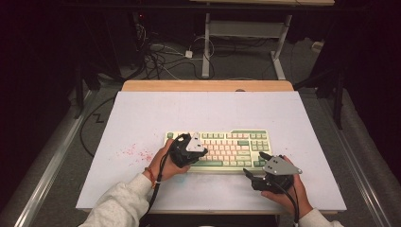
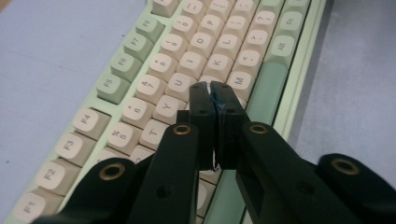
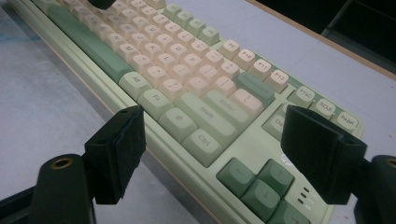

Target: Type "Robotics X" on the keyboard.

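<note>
A green and cream keyboard (image 1: 231, 144) lies on the white tabletop (image 1: 198, 111), a little toward the near side. My left gripper (image 1: 203, 152) hangs over the keyboard's left half. In the left gripper view its jaws are pressed together with nothing between them, and the left gripper's tips (image 2: 210, 86) sit just above the cream letter keys of the keyboard (image 2: 140, 98). My right gripper (image 1: 254, 164) rests at the keyboard's near right corner. In the right gripper view, the right gripper (image 3: 215, 121) stands wide open, its jaws framing the keyboard's (image 3: 187, 60) right end and empty.
Pink specks (image 1: 135, 152) mark the tabletop left of the keyboard. A wooden edge (image 1: 208, 85) runs along the far side of the table. Beyond it are floor cables (image 1: 161, 56) and a white desk frame (image 1: 206, 42). Bare tabletop lies behind the keyboard.
</note>
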A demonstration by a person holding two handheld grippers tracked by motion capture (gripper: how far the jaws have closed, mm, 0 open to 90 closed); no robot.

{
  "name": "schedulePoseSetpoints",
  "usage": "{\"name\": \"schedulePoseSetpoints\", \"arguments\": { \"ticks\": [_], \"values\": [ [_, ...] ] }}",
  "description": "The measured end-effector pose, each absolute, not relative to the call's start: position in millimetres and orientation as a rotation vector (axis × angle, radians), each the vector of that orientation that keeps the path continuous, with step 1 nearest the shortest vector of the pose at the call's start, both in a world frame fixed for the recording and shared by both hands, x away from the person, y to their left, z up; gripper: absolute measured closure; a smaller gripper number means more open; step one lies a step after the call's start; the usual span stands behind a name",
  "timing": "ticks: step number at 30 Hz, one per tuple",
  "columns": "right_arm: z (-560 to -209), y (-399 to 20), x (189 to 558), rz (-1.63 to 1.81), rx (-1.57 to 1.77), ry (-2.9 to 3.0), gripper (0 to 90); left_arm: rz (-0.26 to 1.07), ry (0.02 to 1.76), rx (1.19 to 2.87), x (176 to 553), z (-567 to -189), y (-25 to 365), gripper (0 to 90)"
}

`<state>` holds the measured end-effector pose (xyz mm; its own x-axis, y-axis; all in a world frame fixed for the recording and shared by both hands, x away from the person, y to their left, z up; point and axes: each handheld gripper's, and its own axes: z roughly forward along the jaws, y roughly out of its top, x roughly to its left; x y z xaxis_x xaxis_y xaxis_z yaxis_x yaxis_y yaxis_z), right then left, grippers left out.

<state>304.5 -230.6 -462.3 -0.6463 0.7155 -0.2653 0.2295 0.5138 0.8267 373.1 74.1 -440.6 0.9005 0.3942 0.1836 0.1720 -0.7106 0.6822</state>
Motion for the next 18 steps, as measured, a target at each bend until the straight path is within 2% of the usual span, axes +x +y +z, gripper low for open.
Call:
{"name": "schedulePoseSetpoints", "arguments": {
  "ticks": [7,10,14,18],
  "values": [
    [-461.9,-231.2,304.4,1.059,0.766,2.156,23.0,0.459,0.406,2.306,369.7,-434.2,85.2,73.7],
    [-461.9,-231.4,304.5,1.059,0.766,2.155,23.1,0.485,0.416,2.28,368.5,-432.5,89.3,65.7],
    [-461.9,-231.4,304.6,1.058,0.765,2.156,23.2,0.538,0.43,2.253,366.1,-430.9,94.5,49.5],
    [-461.8,-231.5,304.7,1.057,0.767,2.155,23.2,0.575,0.437,2.231,362.3,-430.3,99.6,40.7]
  ]
}}
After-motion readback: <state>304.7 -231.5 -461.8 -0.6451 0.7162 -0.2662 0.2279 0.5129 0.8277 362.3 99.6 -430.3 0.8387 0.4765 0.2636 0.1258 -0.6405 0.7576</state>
